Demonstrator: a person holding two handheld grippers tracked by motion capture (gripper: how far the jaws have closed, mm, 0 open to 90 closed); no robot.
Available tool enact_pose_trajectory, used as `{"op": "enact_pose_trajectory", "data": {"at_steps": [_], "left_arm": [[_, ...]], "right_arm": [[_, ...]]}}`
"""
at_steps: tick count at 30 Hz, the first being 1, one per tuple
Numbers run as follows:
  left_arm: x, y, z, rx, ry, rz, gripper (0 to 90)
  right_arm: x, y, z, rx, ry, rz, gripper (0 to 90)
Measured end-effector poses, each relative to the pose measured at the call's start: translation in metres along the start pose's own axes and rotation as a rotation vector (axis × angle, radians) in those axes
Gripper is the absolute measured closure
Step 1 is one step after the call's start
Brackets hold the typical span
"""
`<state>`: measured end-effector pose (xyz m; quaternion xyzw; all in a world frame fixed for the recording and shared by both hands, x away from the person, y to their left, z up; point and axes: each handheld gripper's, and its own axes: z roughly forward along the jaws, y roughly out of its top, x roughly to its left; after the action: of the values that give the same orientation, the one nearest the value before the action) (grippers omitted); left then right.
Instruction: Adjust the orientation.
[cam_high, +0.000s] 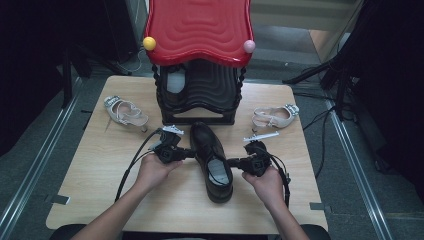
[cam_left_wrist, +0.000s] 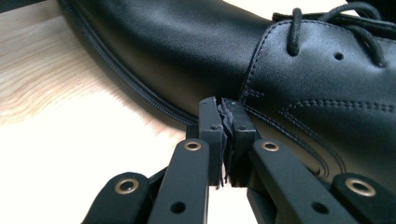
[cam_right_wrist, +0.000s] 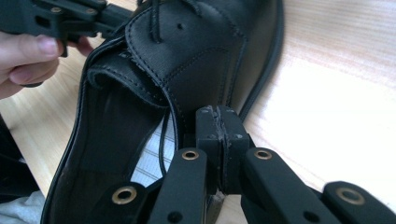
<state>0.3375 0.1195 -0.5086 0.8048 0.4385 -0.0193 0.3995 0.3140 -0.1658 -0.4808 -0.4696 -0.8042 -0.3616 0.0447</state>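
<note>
Two grippers flank a black leather lace-up shoe (cam_high: 212, 160).
Left gripper (cam_high: 191, 153) at its nine o'clock, right gripper (cam_high: 232, 162) at three; both have jaws pressed together, empty, tips against the shoe's sides.

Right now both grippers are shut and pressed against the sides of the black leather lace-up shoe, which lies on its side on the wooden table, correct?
Not quite. The black leather lace-up shoe stands upright on its sole, opening facing up, as the high view shows. The rest holds: the left gripper and right gripper are shut against its sides on the wooden table.
</note>
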Motion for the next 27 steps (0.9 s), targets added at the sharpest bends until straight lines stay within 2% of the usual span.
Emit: {"op": "enact_pose_trajectory", "data": {"at_steps": [13,18,23,27], "left_arm": [[-0.002,0.013,0.014,0.02,-0.018,0.002,87.3],[0.001,0.015,0.016,0.024,-0.041,-0.014,85.5],[0.006,0.017,0.002,0.034,-0.038,0.009,76.3],[0.006,0.021,-0.017,0.018,-0.049,0.023,68.9]], "right_arm": [[0.004,-0.013,-0.006,0.004,0.003,0.044,88.4],[0.001,-0.012,-0.006,0.006,0.007,0.055,87.5],[0.002,-0.006,-0.017,-0.02,0.004,0.046,84.6],[0.014,0.002,-0.031,-0.037,0.02,0.027,79.2]]}}
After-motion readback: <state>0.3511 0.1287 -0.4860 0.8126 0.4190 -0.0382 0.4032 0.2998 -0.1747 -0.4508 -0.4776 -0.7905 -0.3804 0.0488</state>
